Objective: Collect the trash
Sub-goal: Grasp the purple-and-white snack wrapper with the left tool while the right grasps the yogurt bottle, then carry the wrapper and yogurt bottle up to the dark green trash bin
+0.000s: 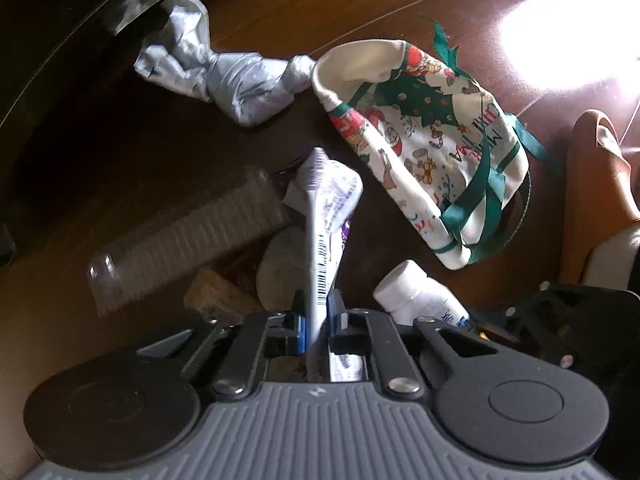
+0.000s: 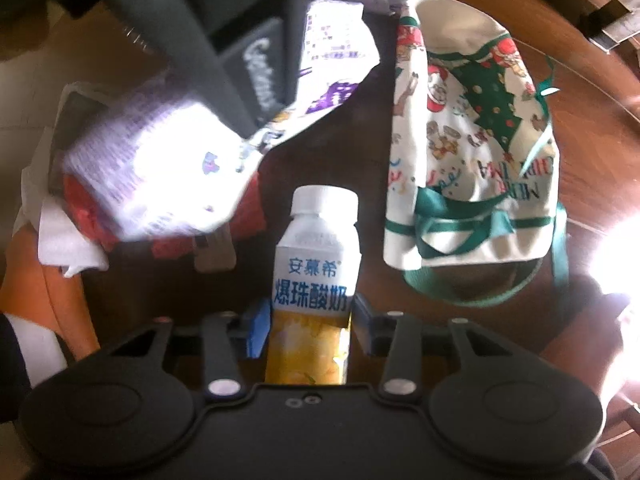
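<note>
Left wrist view. The left hand-held gripper [image 1: 316,320] points down at a dark wooden tabletop [image 1: 260,8]. Its jaws stand narrow, pinched on a flattened white and purple wrapper [image 1: 326,216] that rises from between the blue pads. A white bottle [image 1: 416,296] lies just right of the gripper, cap toward the cloth bag. The bag [image 1: 420,140], cream with a Christmas print and green ribbon, lies on its side beyond the bottle, mouth toward a crumpled grey plastic bag [image 1: 224,76]. The grey bag touches the cloth bag's rim. A clear ribbed tray [image 1: 192,236] lies left of the wrapper; the items beneath it are too dim to identify. A brown chair [image 1: 596,184] stands at the right edge.

Right wrist view. The right hand-held gripper [image 2: 310,324] points straight down over the bottle [image 2: 316,272], which lies on the tabletop [image 2: 592,152] between the blue pads [image 2: 258,330]. The jaws are part closed; both pads sit at the bottle's sides, though firm contact cannot be confirmed. The bottle has a white cap, blue Chinese lettering and a yellow lower label. The cloth bag [image 2: 472,140] lies to its right, near but apart. The wrapper [image 2: 332,60] hangs above left in the other gripper. A bright white and purple packet [image 2: 160,172] lies left, over red wrapping [image 2: 84,204] and white tissue [image 2: 60,236].
</note>
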Demonstrator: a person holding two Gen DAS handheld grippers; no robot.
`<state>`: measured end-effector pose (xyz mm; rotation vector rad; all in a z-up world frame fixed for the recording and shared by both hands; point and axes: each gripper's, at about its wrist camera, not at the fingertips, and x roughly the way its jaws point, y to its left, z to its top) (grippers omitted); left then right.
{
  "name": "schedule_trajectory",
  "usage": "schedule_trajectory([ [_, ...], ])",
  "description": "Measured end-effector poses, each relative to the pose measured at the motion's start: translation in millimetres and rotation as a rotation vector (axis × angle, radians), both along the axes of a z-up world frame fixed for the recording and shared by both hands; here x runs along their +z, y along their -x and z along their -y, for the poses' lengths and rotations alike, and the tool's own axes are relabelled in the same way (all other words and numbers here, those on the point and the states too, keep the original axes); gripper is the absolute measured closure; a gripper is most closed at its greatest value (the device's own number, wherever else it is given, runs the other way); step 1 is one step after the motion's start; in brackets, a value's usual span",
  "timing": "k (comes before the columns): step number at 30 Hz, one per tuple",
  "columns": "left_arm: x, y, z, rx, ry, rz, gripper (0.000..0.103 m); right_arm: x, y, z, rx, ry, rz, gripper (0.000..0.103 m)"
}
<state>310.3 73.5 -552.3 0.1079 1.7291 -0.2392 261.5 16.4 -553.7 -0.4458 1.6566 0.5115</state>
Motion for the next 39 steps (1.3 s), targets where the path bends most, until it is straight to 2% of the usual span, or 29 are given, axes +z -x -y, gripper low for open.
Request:
schedule_trajectory([
  [6, 37, 2, -4, 0.002, -0.002, 0.025, 0.096, 47, -9, 8, 0.072, 0.073, 0.044, 0.062],
  [10, 71, 4, -11, 0.015, -0.030, 0.072, 0.097, 86, -13, 19, 0.044, 0.090, 0.124, 0.062],
  [12, 92, 5, -13, 0.022, -0.053, 0.102, 0.098, 106, -14, 24, 0.017, 0.082, 0.171, 0.062],
  [17, 152, 14, -23, 0.082, -0.053, 0.200, 0.098, 171, -15, 39, -0.032, 0.031, 0.277, 0.062],
  [22, 213, 34, -26, 0.125, -0.060, 0.314, 0.099, 244, -6, 53, -0.068, -0.068, 0.399, 0.062],
  [25, 255, 44, -25, 0.147, -0.055, 0.382, 0.099, 293, -2, 60, -0.075, -0.130, 0.479, 0.062],
  [29, 325, 61, -12, 0.162, -0.040, 0.506, 0.099, 362, 6, 76, -0.066, -0.203, 0.606, 0.062],
  [34, 407, 71, 13, 0.172, 0.003, 0.649, 0.098, 444, 21, 113, -0.107, -0.295, 0.740, 0.062],
  [39, 479, 78, 51, 0.155, 0.043, 0.764, 0.098, 506, 33, 160, -0.173, -0.362, 0.852, 0.063],
])
